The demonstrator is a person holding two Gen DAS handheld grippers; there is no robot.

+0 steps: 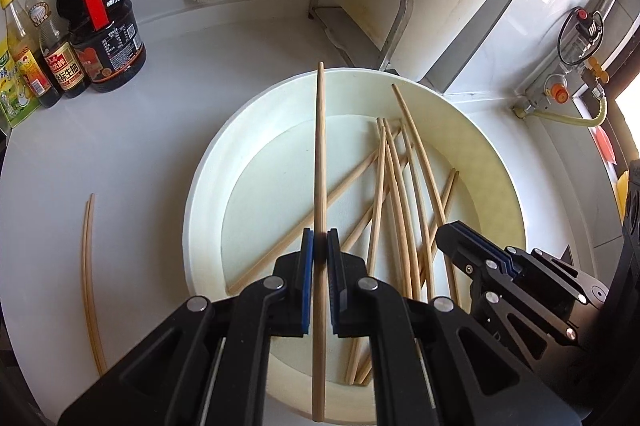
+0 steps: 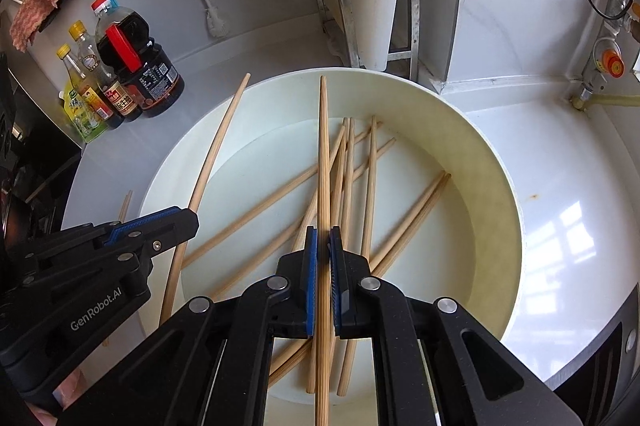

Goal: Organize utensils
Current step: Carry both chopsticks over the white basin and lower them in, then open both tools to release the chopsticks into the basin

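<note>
Chopsticks are the business here, and both grippers are hanging over a wide cream basin [image 2: 496,186] that is sitting on a white counter [image 1: 120,154]. Beyond the fingertips of both grippers, about nine loose wooden chopsticks [image 2: 372,186] are lying criss-crossed on the basin floor. Further ahead and to the left, a cluster of sauce bottles [image 1: 100,26] is standing against the wall. Left of the left fingers, a pair of chopsticks [image 1: 90,278] is lying side by side on the counter, well apart from the basin.

Left gripper [image 1: 320,238] is pinching a single chopstick [image 1: 320,146] between its blue pads, jaws nearly together, the stick running straight out ahead of the fingers. Right gripper [image 2: 323,238] is clamping what looks like two chopsticks together [image 2: 324,154] in the same narrow grip, tips pointing away over the basin.

Judging by look, these sticks are light, stiff and smooth, so they are likely to swivel or slide if pinched near an end. Taking hold near the middle, pads square across the shaft, is looking like the steadier choice, and the crossed ones in the pile may drag their neighbours when lifted.
</note>
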